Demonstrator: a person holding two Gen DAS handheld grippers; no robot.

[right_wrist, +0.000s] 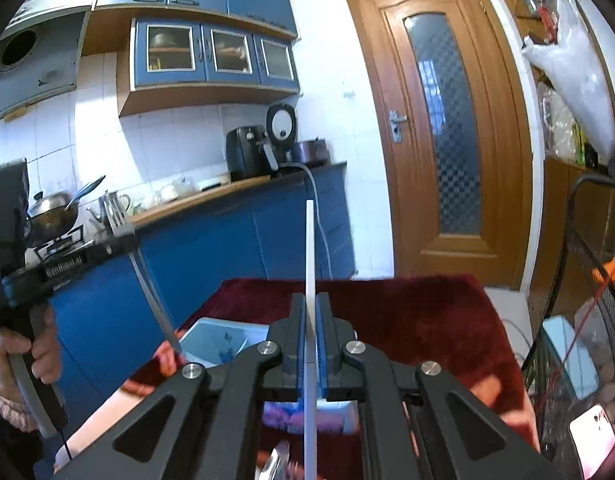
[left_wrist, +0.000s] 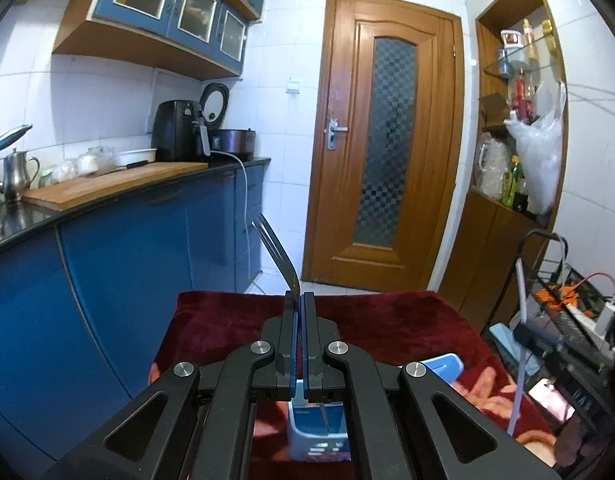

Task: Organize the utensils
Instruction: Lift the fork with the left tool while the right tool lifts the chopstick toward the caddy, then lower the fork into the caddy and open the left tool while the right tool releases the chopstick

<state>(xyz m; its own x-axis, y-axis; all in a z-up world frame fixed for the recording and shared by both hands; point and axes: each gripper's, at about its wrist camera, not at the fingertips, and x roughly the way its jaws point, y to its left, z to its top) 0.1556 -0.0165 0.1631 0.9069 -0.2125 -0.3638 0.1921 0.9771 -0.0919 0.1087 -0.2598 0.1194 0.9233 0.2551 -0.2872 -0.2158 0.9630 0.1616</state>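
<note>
My left gripper (left_wrist: 299, 298) is shut on a metal fork (left_wrist: 276, 252), tines up, held above the dark red cloth (left_wrist: 387, 320). The fork (right_wrist: 147, 280) and left gripper (right_wrist: 123, 236) also show at the left of the right wrist view, the handle's end reaching down to a light blue utensil box (right_wrist: 223, 338). My right gripper (right_wrist: 310, 300) is shut on a thin white stick-like utensil (right_wrist: 309, 248) that stands upright. The box (left_wrist: 319, 432) lies below my left gripper, mostly hidden.
A blue kitchen counter (left_wrist: 127, 200) with a cutting board, kettle and air fryer (left_wrist: 177, 130) runs along the left. A wooden door (left_wrist: 383, 140) is ahead. Shelves and a wire rack (left_wrist: 567, 320) stand at the right. A spoon-like item (right_wrist: 275, 464) lies under the right gripper.
</note>
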